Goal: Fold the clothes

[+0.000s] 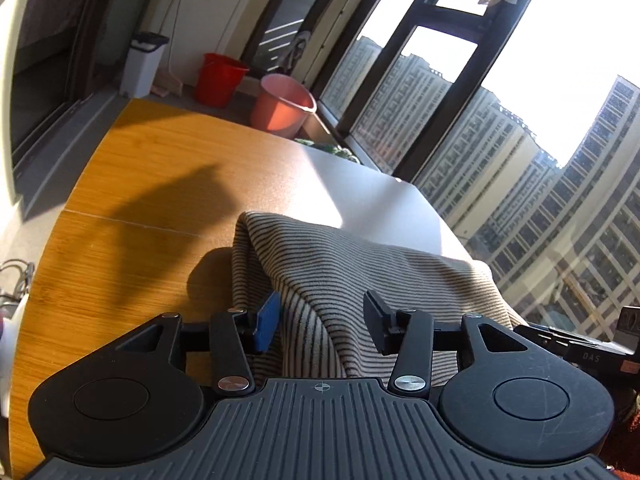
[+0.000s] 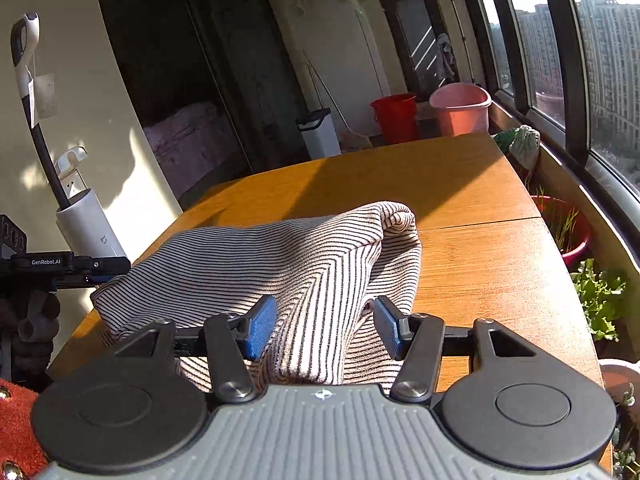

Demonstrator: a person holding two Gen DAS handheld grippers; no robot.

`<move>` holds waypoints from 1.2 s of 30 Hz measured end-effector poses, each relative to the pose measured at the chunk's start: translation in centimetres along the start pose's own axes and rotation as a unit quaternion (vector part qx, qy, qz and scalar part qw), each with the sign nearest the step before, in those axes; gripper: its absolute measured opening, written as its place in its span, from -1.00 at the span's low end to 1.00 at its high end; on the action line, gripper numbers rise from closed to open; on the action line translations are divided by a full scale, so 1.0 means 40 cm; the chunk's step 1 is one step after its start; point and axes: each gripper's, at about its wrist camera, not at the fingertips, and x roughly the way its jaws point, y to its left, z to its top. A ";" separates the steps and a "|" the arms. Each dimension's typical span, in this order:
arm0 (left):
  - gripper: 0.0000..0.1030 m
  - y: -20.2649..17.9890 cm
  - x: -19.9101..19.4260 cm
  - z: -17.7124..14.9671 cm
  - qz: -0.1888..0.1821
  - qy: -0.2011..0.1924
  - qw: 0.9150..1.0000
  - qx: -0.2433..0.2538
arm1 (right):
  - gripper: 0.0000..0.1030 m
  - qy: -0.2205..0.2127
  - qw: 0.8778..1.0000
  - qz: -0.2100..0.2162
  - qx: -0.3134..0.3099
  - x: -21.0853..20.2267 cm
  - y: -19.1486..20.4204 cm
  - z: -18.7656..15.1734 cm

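- Left gripper [image 1: 322,322]: the jaws stand apart, with a raised fold of the striped cloth [image 1: 360,280] between them; the blue pad [image 1: 267,322] lies against the fabric, the other finger looks clear of it.
- Right gripper [image 2: 324,326]: the jaws are likewise spread, a hump of the cloth [image 2: 288,264] rising between the blue pads [image 2: 260,328]; whether either pad presses it I cannot tell.
- The cloth, pale with thin dark stripes, lies bunched on the near part of the wooden table [image 2: 480,272], reaching its near edge; it peaks in a rounded fold in both views.
- In the left view, the right gripper's black body shows at the right edge, beside the cloth; in the right view the left one shows at the left edge.
- Half the table is in sun, half in shadow.
- Past the table's far end stand a pink bucket [image 2: 460,108], a red bucket [image 2: 396,116] and a white bin [image 2: 320,132].
- Windows [image 1: 460,92] run along one side, tower blocks outside.
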 end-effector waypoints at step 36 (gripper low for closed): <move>0.88 -0.150 0.115 0.009 -0.031 0.105 0.993 0.049 | 1.00 0.002 0.986 -0.047 -0.163 0.158 0.113 0.038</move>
